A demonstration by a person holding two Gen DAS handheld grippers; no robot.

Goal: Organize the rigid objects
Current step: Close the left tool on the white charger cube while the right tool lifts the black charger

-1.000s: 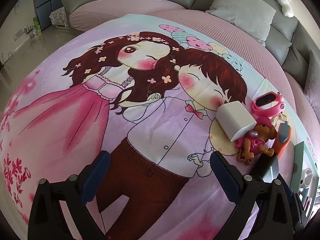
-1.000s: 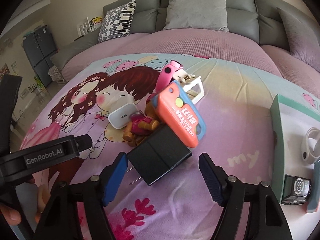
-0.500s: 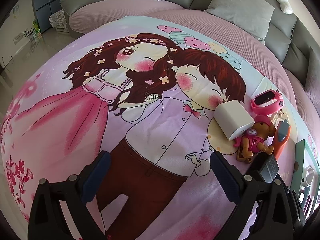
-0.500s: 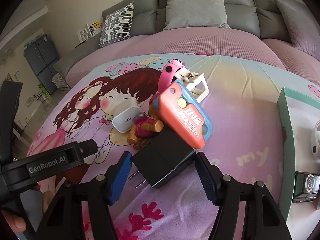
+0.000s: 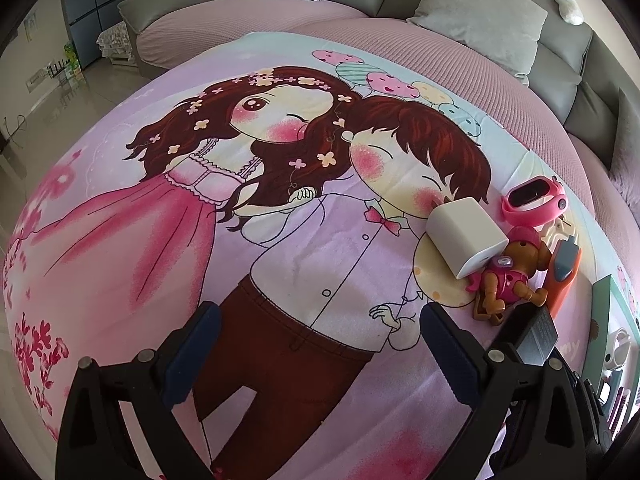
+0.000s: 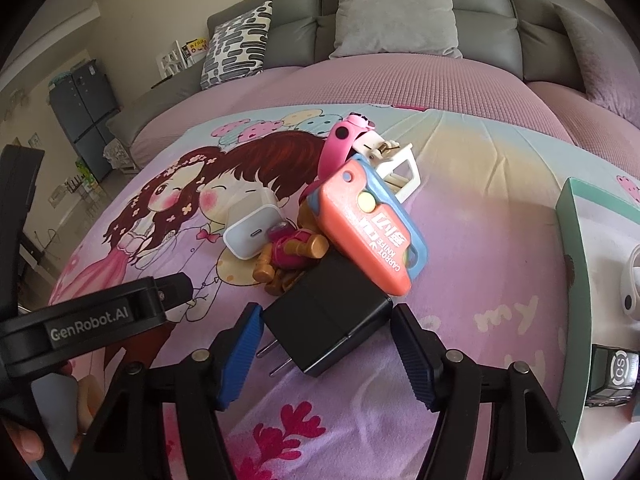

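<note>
A pile of small objects lies on a cartoon-print blanket: a black plug adapter [image 6: 326, 316], an orange carrot knife [image 6: 370, 232], a brown toy dog in pink [image 6: 292, 250], a white charger cube [image 6: 252, 230] and a pink watch [image 6: 340, 148]. My right gripper [image 6: 326, 356] is open, its blue pads on either side of the black adapter, close to touching it. My left gripper [image 5: 316, 350] is open and empty over the blanket, left of the pile; the white charger [image 5: 464, 236], toy dog [image 5: 506, 280] and pink watch [image 5: 534, 200] lie to its right.
A teal-edged box [image 6: 576, 280] with white earbuds and a small toy car [image 6: 614, 372] stands at the right. A white clip [image 6: 400, 168] lies behind the knife. Grey sofa cushions [image 6: 394, 16] and a patterned pillow [image 6: 236, 46] line the back.
My right gripper has moved forward and narrowed, so its pads now flank the black adapter. My left gripper has stayed open and barely shifted.
</note>
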